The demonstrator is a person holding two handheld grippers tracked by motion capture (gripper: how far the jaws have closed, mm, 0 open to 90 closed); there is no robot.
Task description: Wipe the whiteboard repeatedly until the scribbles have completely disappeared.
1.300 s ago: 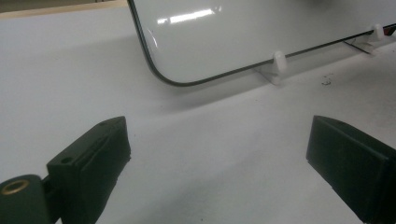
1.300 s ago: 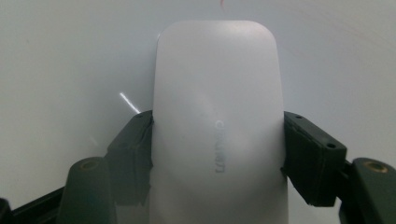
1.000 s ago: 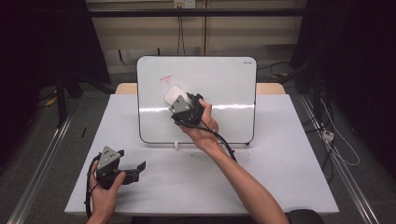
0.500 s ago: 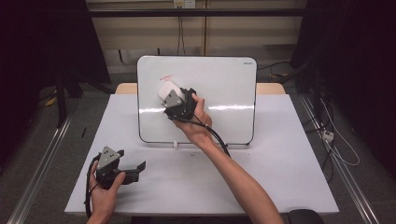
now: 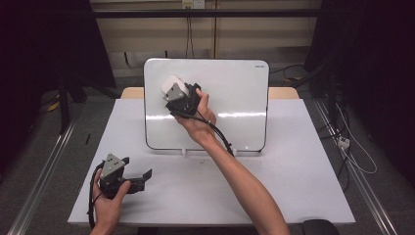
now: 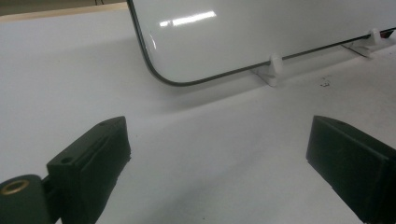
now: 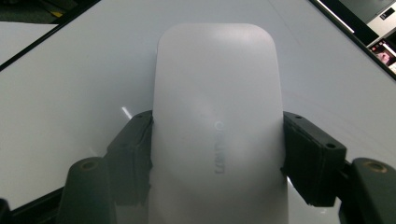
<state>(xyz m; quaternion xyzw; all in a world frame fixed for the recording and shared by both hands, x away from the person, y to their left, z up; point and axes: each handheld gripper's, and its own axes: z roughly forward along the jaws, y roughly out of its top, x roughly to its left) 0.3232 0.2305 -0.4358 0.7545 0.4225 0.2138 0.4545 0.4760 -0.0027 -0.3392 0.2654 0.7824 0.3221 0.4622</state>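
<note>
item: whiteboard eraser, white, oblong; held flat against whiteboard, upper-left part of board, upper centre-left of high view; no marks visible on board nearby.
r gripper: jaws clamped on eraser's two long sides, seen in right gripper view; eraser's long axis runs straight ahead along the jaws, its far end toward board's top-left corner in high view.
l gripper: jaws wide, nothing between; low on table, lower left of frame, well apart from eraser; whiteboard's lower corner ahead of it in left gripper view.
judgement: r hand is the working one; next stroke prob. slides the eraser across board face.
</note>
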